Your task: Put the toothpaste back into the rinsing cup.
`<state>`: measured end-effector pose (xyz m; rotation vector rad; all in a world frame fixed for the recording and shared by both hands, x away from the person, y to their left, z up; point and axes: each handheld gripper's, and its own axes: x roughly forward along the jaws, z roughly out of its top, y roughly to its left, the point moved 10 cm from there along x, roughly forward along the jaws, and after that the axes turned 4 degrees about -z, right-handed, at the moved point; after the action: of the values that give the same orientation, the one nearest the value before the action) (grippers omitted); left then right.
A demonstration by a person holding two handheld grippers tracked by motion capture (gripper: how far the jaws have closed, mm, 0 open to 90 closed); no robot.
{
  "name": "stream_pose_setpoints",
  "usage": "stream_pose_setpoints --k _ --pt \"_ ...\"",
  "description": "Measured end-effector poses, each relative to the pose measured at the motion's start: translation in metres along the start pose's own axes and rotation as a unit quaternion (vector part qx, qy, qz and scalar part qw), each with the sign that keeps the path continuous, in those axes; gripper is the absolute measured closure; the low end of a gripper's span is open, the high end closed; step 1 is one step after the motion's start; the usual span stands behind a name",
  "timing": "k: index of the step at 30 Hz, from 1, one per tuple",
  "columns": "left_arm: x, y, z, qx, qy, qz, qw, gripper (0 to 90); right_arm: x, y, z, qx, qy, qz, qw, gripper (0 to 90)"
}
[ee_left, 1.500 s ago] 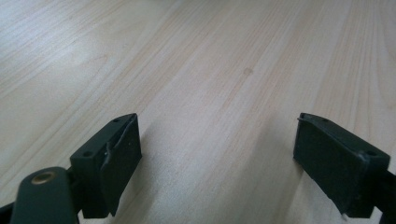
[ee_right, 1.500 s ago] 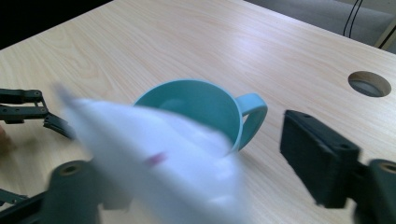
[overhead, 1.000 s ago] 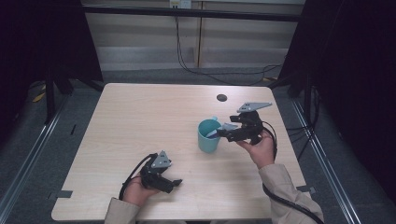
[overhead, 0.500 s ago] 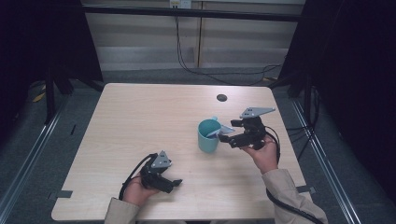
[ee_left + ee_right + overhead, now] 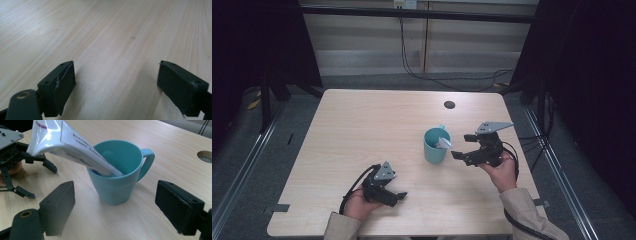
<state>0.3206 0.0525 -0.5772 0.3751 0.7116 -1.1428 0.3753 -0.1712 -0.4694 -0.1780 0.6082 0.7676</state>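
The white tube (image 5: 75,150) leans in the blue cup (image 5: 435,145) near the surface's right edge, so both grippers, right (image 5: 462,152) and left (image 5: 398,196), have fingers wide open, holding nothing.

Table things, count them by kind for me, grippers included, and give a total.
Teal mug: 1
White tube leaning in the mug: 1
Grippers: 2, left gripper and right gripper
Total: 4

Teal mug (image 5: 435,146) beside right tongs (image 5: 460,146)
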Motion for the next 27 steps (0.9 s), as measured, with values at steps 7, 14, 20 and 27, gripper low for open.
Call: stream_pose_setpoints --k 7,14,20,27 --pt "0.000 0.000 0.000 0.000 0.000 0.000 1.0000 14.6 -0.005 -0.004 -0.012 0.002 0.004 -0.005 1.0000 15.5" --pt "0.000 0.000 0.000 0.000 0.001 0.000 1.0000 14.6 -0.010 -0.006 -0.021 0.000 0.005 -0.008 1.0000 15.6" --pt "0.000 0.000 0.000 0.000 0.001 0.000 1.0000 14.6 -0.013 -0.008 -0.030 -0.001 0.007 -0.010 0.9999 15.6" --pt "0.000 0.000 0.000 0.001 0.001 0.000 1.0000 14.6 -0.012 -0.008 -0.043 -0.002 0.016 -0.010 0.9998 15.6"
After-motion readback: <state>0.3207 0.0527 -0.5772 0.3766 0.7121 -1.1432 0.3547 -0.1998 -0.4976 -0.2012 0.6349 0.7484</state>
